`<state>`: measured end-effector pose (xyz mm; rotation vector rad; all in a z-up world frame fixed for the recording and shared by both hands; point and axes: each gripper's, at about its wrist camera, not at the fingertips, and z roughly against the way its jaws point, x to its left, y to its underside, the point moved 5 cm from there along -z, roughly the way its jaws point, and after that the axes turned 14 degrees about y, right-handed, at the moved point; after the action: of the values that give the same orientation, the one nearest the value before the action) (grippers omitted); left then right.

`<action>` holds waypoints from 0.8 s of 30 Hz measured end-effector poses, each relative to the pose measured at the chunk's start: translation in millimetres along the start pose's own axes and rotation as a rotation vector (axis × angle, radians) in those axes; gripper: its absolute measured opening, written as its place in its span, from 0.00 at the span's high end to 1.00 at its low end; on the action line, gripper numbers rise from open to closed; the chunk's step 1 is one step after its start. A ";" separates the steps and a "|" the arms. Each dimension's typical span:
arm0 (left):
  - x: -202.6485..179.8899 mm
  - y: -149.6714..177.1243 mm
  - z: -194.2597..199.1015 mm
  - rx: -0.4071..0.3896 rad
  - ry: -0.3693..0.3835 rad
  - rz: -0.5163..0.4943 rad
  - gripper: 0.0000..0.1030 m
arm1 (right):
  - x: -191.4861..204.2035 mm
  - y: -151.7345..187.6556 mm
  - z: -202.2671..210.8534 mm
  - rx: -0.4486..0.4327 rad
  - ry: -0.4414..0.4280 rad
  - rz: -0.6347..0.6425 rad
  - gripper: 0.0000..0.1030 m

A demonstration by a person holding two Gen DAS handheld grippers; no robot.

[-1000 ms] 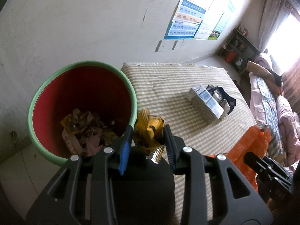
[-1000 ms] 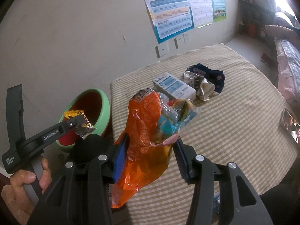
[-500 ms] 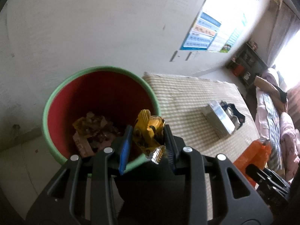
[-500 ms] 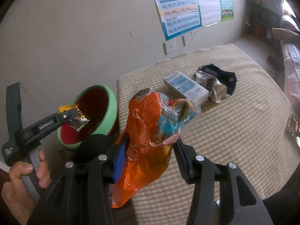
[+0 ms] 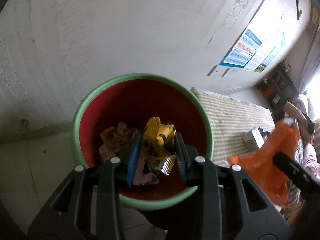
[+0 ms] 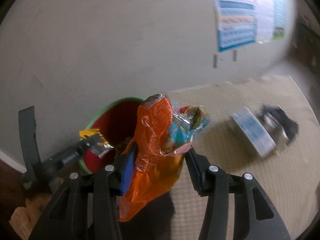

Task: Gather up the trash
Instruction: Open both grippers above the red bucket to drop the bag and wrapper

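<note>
Left wrist view: left tongs [image 5: 158, 150] clamp crumpled yellow foil wrapper [image 5: 158, 138] over green-rimmed red bin [image 5: 96, 108], long axis upright, silver end down. Right tongs [image 6: 160, 160] grip orange plastic bag [image 6: 154, 152], upright, beside checkered surface [image 6: 280, 180].

A crumpled yellow wrapper [image 5: 158, 138] hangs over the green-rimmed red bin [image 5: 138, 80]; an orange snack bag [image 6: 154, 152] hangs upright beside it.

Checked-cloth table [image 6: 260, 180], blue-white box [image 6: 254, 132] lying on it, dark wrapper [image 6: 284, 120] just beside
</note>
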<state>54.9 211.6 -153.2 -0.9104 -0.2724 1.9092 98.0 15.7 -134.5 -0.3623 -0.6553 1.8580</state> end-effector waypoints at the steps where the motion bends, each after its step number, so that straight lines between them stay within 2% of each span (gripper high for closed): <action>1: 3.7 -1.9 0.0 -0.003 -0.004 0.004 0.69 | 10.5 -5.5 -4.3 -0.003 -0.005 0.031 0.54; 10: 24.9 -18.5 -5.7 -0.019 -0.036 0.022 0.69 | 53.4 -17.4 -27.6 0.002 -0.026 0.148 0.53; 13: 30.4 -22.2 -8.2 -0.027 -0.047 0.038 0.55 | 58.8 -17.8 -33.7 0.014 -0.025 0.169 0.50; 15: 31.8 -22.7 -7.3 -0.044 -0.054 0.051 0.39 | 61.1 -18.3 -35.9 0.015 -0.018 0.182 0.50; 18: 32.1 -22.4 -6.1 -0.051 -0.069 0.051 0.37 | 58.8 -16.6 -32.0 0.007 -0.023 0.169 0.43; 24: 20.9 -15.2 -5.2 -0.026 -0.051 0.042 0.37 | 38.8 -7.8 -24.2 0.027 -0.033 0.130 0.43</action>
<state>63.5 235.9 -158.6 -0.8919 -0.3108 1.9734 102.4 60.1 -147.0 -0.3647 -0.6409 1.9984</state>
